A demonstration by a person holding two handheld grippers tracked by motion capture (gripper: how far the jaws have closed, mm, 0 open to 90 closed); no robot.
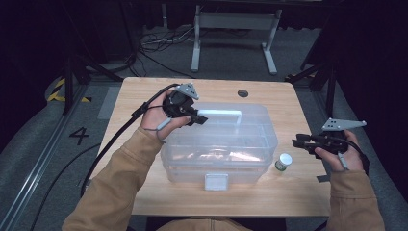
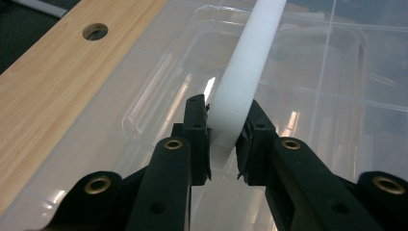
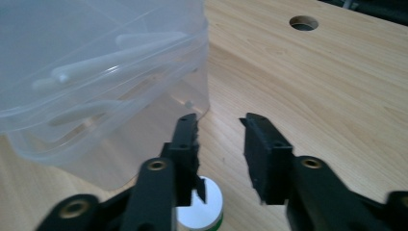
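Observation:
A clear plastic storage box with a white carry handle on its lid stands in the middle of the wooden table. My left gripper reaches over the lid from the left. Seen from the left gripper view, my left gripper is shut on the near end of the handle, pads pressing both sides. My right gripper hovers off the box's right side, jaws apart. In the right gripper view, my right gripper has nothing between its pads, and a small white-lidded jar stands just below them.
The jar sits on the table by the box's front right corner. A white latch hangs at the box's front. A cable hole lies near the far edge. Bare wood extends right of the box.

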